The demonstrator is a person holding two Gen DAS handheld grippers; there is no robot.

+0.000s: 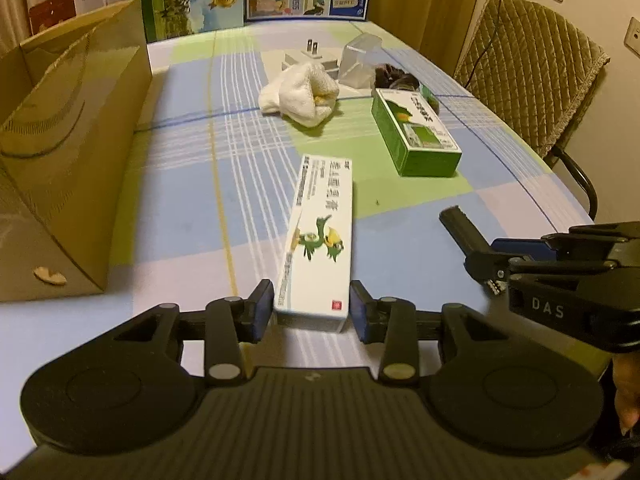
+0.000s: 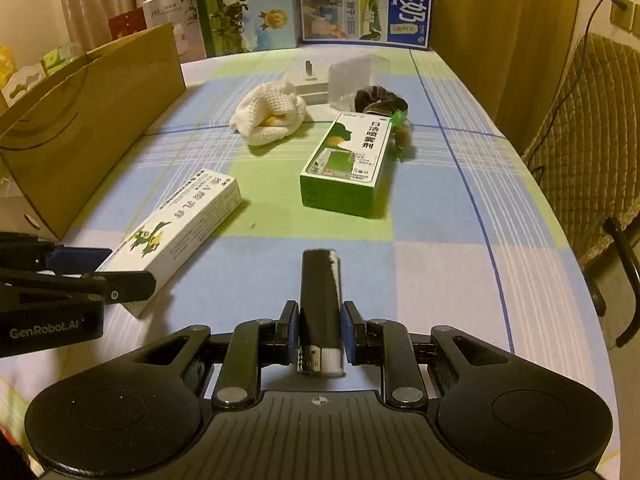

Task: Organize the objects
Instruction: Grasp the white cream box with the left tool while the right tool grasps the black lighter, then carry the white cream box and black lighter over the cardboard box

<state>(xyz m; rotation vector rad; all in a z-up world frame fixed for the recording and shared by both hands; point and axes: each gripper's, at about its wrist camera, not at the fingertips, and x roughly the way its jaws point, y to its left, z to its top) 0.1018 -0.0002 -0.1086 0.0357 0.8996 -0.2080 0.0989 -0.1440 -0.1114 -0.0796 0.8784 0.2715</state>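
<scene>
- The desk [image 2: 440, 280], under a blue, green and lilac checked cloth, fills the middle of both views, and most of what is to be tidied lies loose on it.
- The brown paper bag [image 1: 72, 152] stands open along the left edge of the frame. I judge it the likely place for the things, though its inside cannot be seen.
- The green box [image 2: 348, 160] lies flat right of centre, untouched, its printed face up and its edges crisp.
- The long white carton [image 1: 320, 240], printed with a green cartoon creature, lies lengthwise at lower centre of the left wrist view. Its near end sits between the jaws of the left gripper [image 1: 312, 312].
- Those jaws are closed onto the carton's two sides. Whether it is lifted off the cloth cannot be told.
- The white waffle cloth [image 2: 268, 120] is crumpled above centre with something yellow tucked inside. Just behind it sit a white plug [image 2: 310, 80] and a clear plastic box [image 2: 356, 80].
- A dark scrunchie [image 2: 380, 100] lies against the green box's far end.
- The right gripper [image 2: 320, 332] at lower centre is clenched on a slim black stick [image 2: 320, 292], lipstick-like with a white base, which points up the frame.
- By my reading the tidying is early: two things are in hand and five are left to be collected.
</scene>
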